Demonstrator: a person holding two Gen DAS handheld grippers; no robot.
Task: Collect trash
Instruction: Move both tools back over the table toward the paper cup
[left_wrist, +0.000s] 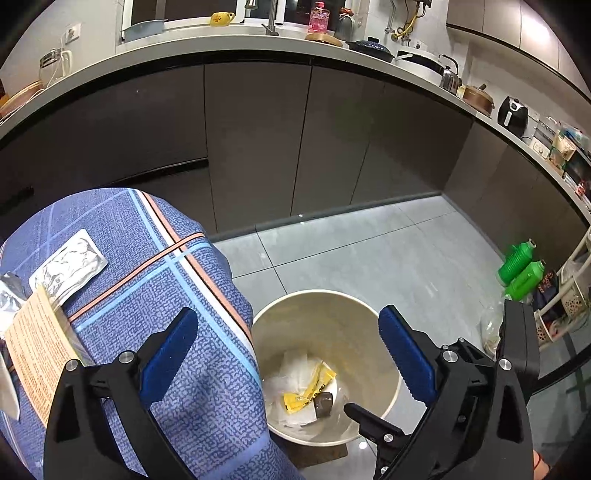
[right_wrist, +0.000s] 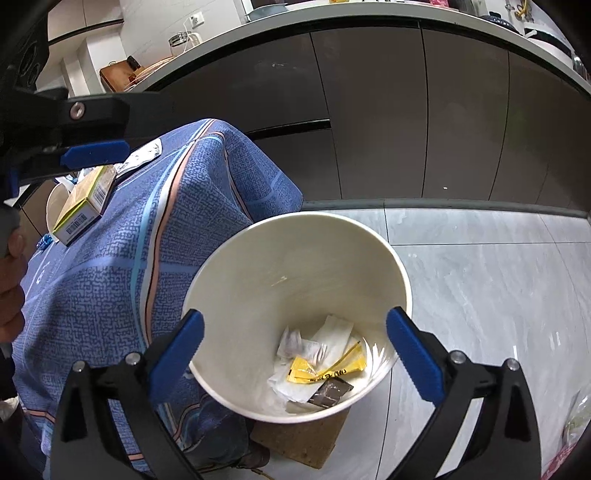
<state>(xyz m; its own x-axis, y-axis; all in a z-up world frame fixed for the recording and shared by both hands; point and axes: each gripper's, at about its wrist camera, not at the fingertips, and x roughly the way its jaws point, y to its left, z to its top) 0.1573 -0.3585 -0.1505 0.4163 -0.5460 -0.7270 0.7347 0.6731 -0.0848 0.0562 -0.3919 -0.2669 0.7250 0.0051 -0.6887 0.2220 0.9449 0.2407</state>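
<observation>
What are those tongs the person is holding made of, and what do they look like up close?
Each pair of tongs, left and right, has angular black frame arms like plastic, joined by round silver bolts. The inner faces of the fingers carry long blue pads with a toothed, ridged edge. No cables or markings show, and no sleeve is in view.

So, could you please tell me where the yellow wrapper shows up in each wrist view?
Left wrist: the yellow wrapper lies low and centre, at the bottom of the white bin.
Right wrist: it lies lower centre-right, on white paper inside the same bin.
Shared landmark: the blue checked tablecloth, left of the bin in both.
</observation>
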